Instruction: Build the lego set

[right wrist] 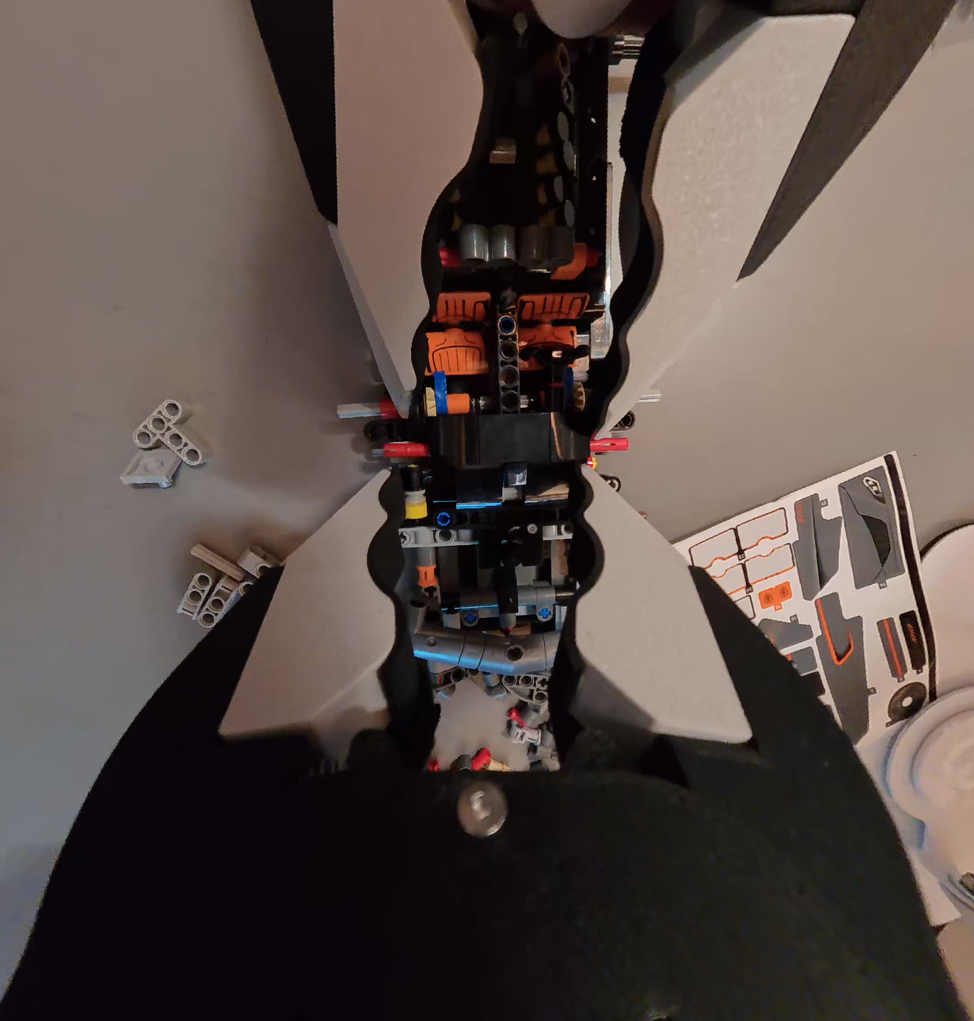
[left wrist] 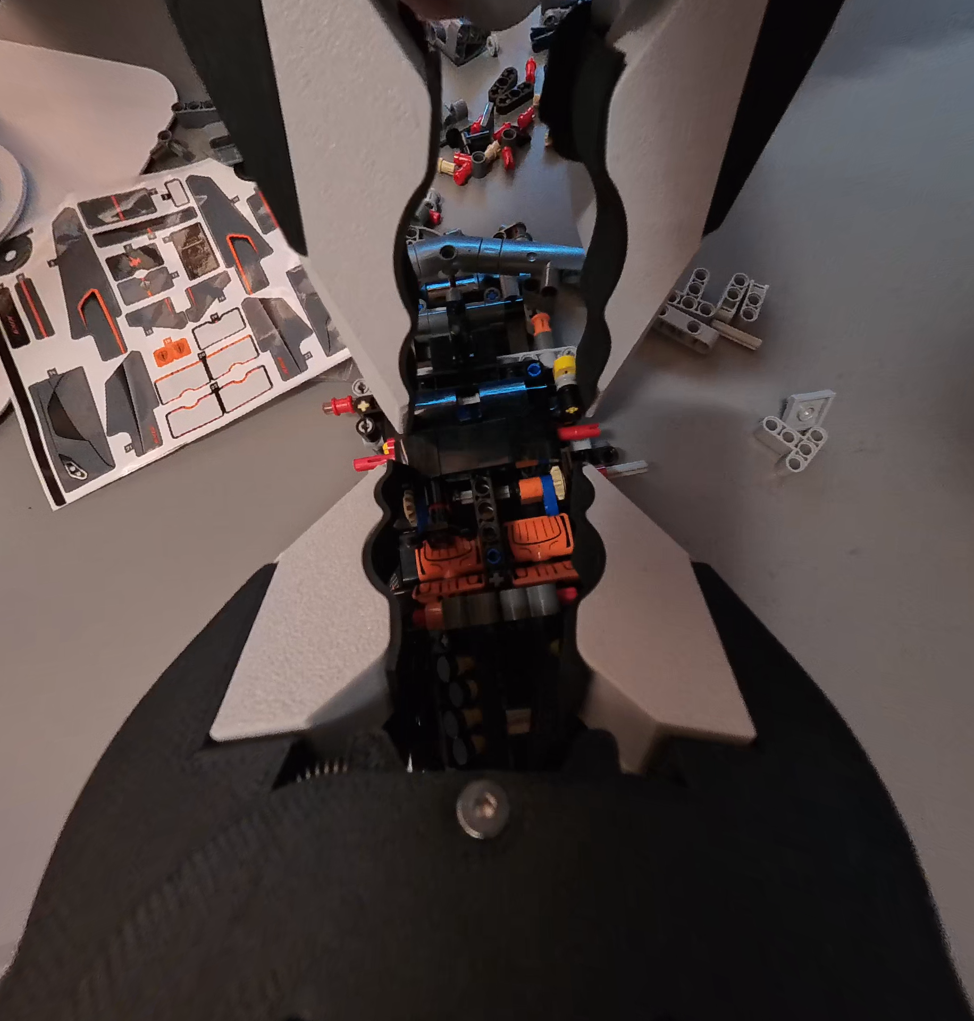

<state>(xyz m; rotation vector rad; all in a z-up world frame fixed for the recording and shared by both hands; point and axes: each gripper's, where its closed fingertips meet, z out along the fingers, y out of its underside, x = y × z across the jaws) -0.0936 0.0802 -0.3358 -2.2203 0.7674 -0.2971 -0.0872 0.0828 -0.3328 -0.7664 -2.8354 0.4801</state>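
Chassis (left wrist: 485, 530) of the lego set is clamped from opposite ends by the left gripper (left wrist: 487, 469) and right gripper (right wrist: 487, 469), jaws closed narrowly on its sides, judged to be steadying it for building. It is held over the counter (left wrist: 805, 580), between sticker sheet (left wrist: 159, 331) and grey beams (left wrist: 794, 436). Writing is left unquoted.

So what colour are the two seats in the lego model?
Orange seats, clearest in the left wrist view.

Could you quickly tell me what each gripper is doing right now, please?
Left gripper: closed on the lego car chassis.
Right gripper: closed on the same chassis, from the opposite end.
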